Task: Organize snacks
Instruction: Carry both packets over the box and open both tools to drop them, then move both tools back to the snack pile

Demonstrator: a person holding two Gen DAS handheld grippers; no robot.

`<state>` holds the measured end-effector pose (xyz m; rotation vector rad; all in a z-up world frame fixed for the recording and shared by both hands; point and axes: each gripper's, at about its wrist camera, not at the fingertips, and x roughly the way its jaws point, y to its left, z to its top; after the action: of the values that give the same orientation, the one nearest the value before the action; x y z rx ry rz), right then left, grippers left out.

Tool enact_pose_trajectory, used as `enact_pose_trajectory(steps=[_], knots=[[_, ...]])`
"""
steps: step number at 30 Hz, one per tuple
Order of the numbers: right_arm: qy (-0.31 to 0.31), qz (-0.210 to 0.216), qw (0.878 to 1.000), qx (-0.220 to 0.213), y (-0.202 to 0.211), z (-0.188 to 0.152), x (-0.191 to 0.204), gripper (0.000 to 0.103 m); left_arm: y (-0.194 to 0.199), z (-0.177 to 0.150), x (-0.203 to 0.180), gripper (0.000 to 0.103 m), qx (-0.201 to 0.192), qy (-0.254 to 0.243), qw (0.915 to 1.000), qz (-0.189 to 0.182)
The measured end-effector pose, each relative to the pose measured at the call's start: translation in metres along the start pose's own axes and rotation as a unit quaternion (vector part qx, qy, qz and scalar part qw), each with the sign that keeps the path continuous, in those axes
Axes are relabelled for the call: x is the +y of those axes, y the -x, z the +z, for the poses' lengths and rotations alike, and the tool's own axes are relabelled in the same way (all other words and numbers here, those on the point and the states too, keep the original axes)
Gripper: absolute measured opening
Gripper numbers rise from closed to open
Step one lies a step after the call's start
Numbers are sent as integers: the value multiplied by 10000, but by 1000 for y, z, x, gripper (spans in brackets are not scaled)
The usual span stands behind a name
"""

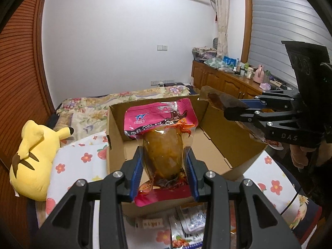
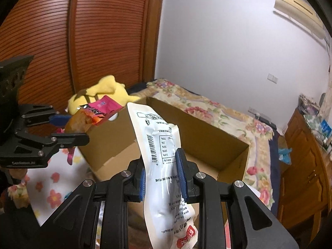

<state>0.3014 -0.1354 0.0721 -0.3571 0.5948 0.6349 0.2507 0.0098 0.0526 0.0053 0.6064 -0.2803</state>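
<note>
Jaws, left gripper: clamped on a pink vacuum-packed snack pouch with an orange-brown piece visible through its clear lower half; blue pads press both sides of the bulge. Pouch stands upright at frame centre in the left wrist view, over the near wall of the box.

Jaws, right gripper: nearly together, pinching a white snack packet, printed back with barcode and nutrition table facing the camera. Packet runs from lower centre to mid frame, over the box's near edge.

Container: open cardboard box, flaps up, on a flower-print cloth. Its visible floor is bare brown card.

Left wrist view only:
- right gripper at right edge, seen side-on, its packet showing brown from this side
- loose snack packets on the cloth, lower centre, outside the box
- wooden cabinet with assorted clutter on top, right background

Right wrist view only:
- left gripper at left edge, with the pink pouch's end pointing toward frame centre
- barcode side of the white packet

Both views: yellow plush toy left of the box; floral bedspread behind it.
</note>
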Motion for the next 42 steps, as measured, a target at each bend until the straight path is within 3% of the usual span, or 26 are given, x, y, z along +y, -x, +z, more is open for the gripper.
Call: enact_pose_trajectory(steps=[9, 23, 32, 42], knots=[[-301, 17, 9983, 498, -39, -16, -19, 25, -38, -2, -5, 38, 303, -55, 9995, -11], [-564, -76, 9963, 641, -47, -25, -26, 29, -54, -1, -6, 45, 508, 53, 9987, 35], [-699, -73, 9967, 399, -17, -23, -24, 32, -38, 3, -12, 50, 311, -12, 9995, 32], [-989, -207, 9949, 18, 49, -34, -8, 51, 18, -13, -23, 51, -21, -162, 9998, -64]])
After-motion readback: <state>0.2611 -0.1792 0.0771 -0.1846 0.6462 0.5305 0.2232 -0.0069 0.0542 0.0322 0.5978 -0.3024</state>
